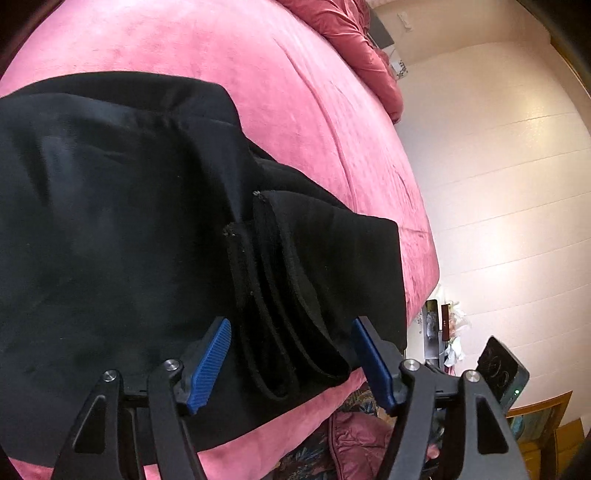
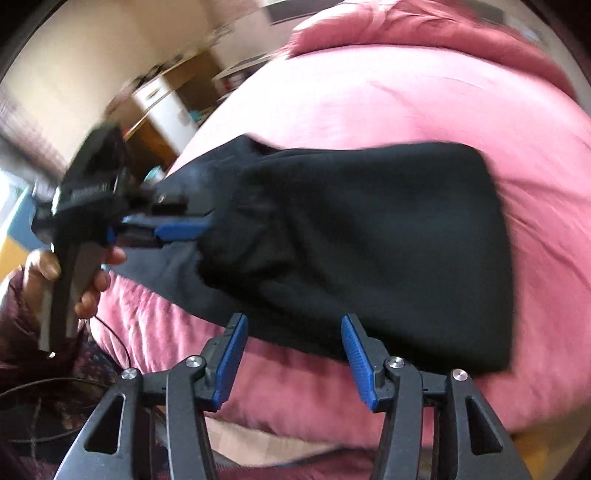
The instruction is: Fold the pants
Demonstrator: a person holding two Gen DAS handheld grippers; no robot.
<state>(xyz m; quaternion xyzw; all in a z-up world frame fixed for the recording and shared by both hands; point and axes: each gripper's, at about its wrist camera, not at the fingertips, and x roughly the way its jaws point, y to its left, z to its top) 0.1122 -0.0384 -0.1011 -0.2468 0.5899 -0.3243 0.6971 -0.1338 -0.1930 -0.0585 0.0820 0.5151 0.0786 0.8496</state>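
Observation:
Black pants (image 1: pixel 122 236) lie folded on the pink bed cover (image 1: pixel 295 96). In the left wrist view my left gripper (image 1: pixel 291 325) is open, its blue pads either side of the stacked hem edges (image 1: pixel 280 295) of the pants near the bed's edge. In the right wrist view my right gripper (image 2: pixel 293 325) is open and empty, just over the near edge of the pants (image 2: pixel 369 243). The left gripper (image 2: pixel 184 225) shows there at the left end of the pants, held by a hand. That view is blurred.
The bed edge drops to a pale tiled floor (image 1: pixel 498 184). A crumpled pink blanket (image 1: pixel 354 33) lies at the head of the bed. A phone (image 1: pixel 502 369) and wooden furniture (image 1: pixel 546 424) stand by the bed. A white cabinet (image 2: pixel 166 107) stands beyond.

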